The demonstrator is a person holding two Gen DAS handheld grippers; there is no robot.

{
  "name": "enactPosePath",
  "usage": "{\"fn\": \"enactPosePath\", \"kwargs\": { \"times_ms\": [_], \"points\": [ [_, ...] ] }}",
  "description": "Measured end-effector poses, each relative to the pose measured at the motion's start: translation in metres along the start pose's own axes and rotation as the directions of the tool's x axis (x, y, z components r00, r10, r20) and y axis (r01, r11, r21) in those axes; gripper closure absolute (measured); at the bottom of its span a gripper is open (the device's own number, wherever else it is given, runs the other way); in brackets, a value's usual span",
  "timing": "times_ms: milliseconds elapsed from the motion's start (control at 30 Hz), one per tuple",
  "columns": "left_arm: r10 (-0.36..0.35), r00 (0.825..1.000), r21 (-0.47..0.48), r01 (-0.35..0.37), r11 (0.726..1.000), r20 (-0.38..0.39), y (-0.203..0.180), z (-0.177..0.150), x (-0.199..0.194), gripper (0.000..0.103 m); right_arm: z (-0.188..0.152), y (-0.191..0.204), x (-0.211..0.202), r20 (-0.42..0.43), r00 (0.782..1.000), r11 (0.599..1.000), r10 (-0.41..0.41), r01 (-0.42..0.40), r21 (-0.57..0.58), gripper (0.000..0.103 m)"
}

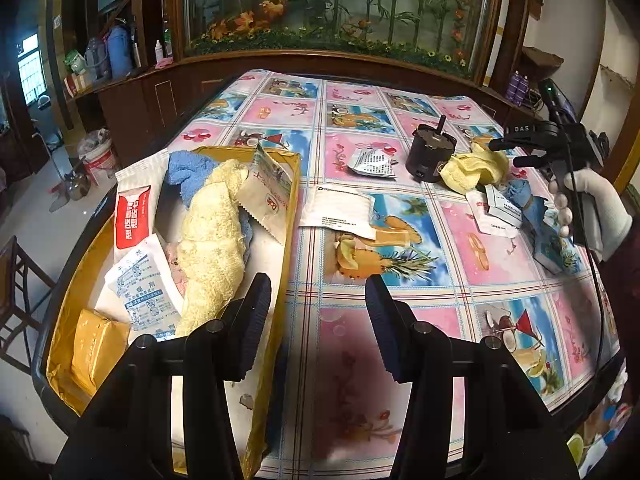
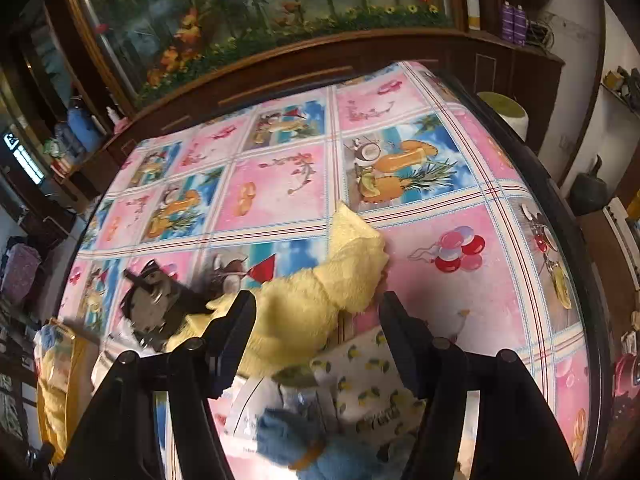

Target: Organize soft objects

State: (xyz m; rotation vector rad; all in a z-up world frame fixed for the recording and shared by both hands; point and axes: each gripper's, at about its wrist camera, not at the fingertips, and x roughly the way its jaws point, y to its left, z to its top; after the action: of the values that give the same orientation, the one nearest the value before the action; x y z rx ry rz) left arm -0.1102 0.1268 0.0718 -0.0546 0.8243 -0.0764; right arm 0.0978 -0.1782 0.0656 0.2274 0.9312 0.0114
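A gold box (image 1: 64,332) at the table's left edge holds a cream towel (image 1: 214,240), a blue cloth (image 1: 186,172) and several packets. My left gripper (image 1: 318,312) is open and empty over the box's right wall. My right gripper (image 1: 506,152) hovers open above a yellow cloth (image 1: 474,170). In the right wrist view the right gripper (image 2: 318,320) is open with the yellow cloth (image 2: 320,292) between its fingers. A blue cloth (image 2: 292,440) and a lemon-print packet (image 2: 372,384) lie below it.
A black cylindrical device (image 1: 430,152) stands beside the yellow cloth. White packets (image 1: 340,210) lie loose on the patterned tablecloth (image 1: 400,120). A blue cloth (image 1: 524,196) and a small printed box (image 1: 554,248) lie near the right edge. A wooden cabinet (image 1: 160,96) stands behind the table.
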Motion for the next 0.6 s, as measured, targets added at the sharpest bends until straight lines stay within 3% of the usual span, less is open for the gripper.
{"fn": "enactPosePath", "kwargs": {
  "times_ms": [133, 200, 333, 433, 600],
  "points": [
    [0.003, 1.000, -0.015, -0.003, 1.000, -0.017, 0.007, -0.002, 0.005, 0.054, 0.004, 0.014, 0.038, -0.125, 0.992, 0.999, -0.003, -0.001, -0.034, 0.039],
    [0.004, 1.000, -0.021, -0.005, 1.000, -0.020, 0.010, -0.002, 0.007, 0.054, -0.006, 0.028, 0.039, -0.132, 0.991, 0.994, -0.014, -0.001, -0.111, 0.048],
    [-0.009, 0.999, -0.048, 0.007, 0.999, -0.038, 0.014, -0.001, 0.015, 0.054, -0.027, 0.058, 0.027, -0.128, 0.991, 0.959, -0.051, 0.013, -0.283, 0.053],
    [-0.037, 0.998, -0.057, 0.034, 0.998, -0.053, 0.012, -0.001, 0.019, 0.054, -0.047, 0.076, 0.014, -0.176, 0.984, 0.933, -0.004, -0.060, -0.355, 0.055],
    [-0.043, 0.997, -0.051, 0.040, 0.998, -0.059, 0.007, -0.002, 0.019, 0.054, -0.098, 0.115, -0.001, -0.297, 0.950, 0.854, 0.093, -0.230, -0.467, 0.052]
  ]
}}
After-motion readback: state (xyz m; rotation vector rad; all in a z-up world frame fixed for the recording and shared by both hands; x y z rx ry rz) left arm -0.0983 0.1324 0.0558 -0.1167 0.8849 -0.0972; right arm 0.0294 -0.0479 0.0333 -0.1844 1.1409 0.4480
